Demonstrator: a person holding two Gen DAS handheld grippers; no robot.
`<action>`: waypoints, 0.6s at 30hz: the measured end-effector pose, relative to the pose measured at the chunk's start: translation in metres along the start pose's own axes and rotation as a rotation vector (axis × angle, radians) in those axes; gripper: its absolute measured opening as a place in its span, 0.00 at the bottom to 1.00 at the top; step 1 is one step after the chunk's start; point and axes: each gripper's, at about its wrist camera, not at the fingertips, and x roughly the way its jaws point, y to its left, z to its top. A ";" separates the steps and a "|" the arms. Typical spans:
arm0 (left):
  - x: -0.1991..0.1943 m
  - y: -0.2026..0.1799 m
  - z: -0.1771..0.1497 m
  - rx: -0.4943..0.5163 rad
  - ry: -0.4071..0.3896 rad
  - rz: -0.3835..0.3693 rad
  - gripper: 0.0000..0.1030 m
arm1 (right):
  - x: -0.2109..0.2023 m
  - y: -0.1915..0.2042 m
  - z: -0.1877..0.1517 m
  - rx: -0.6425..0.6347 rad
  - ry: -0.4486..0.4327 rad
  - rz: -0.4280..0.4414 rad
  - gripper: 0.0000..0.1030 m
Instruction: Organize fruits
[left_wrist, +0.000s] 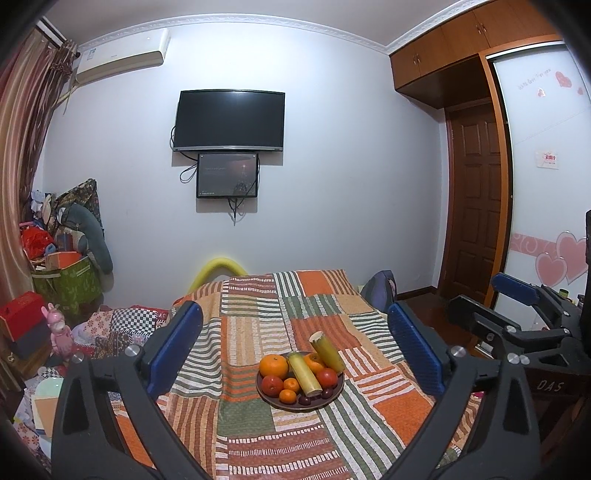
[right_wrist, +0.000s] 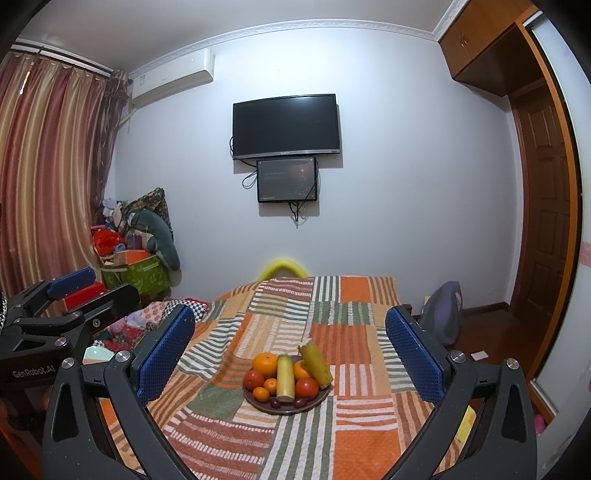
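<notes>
We see a plate (left_wrist: 334, 397) of fruit sitting on a patchwork cloth (left_wrist: 258, 325) that covers the table, roughly in the middle of its near half. On the plate a large orange (left_wrist: 273, 365) lies at the far left, with a red fruit (left_wrist: 272, 384) just in front of it and two small oranges (left_wrist: 288, 396) at the near edge. Two pale yellow-green stalks (left_wrist: 303, 373) lie across the pile, one pointing toward us, the other tilted up at the far right. Another red fruit (left_wrist: 327, 376) sits on the right, and some dark small fruits (left_wrist: 305, 400) rest at the near rim.

Our left gripper (left_wrist: 295, 354) hangs over the near part of the table with its blue pads (left_wrist: 177, 343) spread wide; nothing is between them, and the plate lies beyond, untouched. Our right gripper (right_wrist: 290, 354) stands just as wide, its pads (right_wrist: 166, 354) also holding nothing. Each tool shows at the edge of the other's view, side by side.

On the far wall hang a television (right_wrist: 285, 125) and a smaller screen (right_wrist: 287, 180) below it.
</notes>
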 end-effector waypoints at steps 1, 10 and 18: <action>0.000 0.000 0.000 0.000 0.001 0.001 0.99 | 0.000 0.000 0.001 0.000 0.000 -0.001 1.00; 0.001 0.002 -0.002 -0.010 0.005 -0.007 0.99 | 0.000 0.000 0.000 -0.001 0.001 -0.001 1.00; 0.002 0.001 -0.001 0.000 0.004 -0.010 0.99 | -0.001 -0.001 0.000 -0.004 -0.002 -0.006 1.00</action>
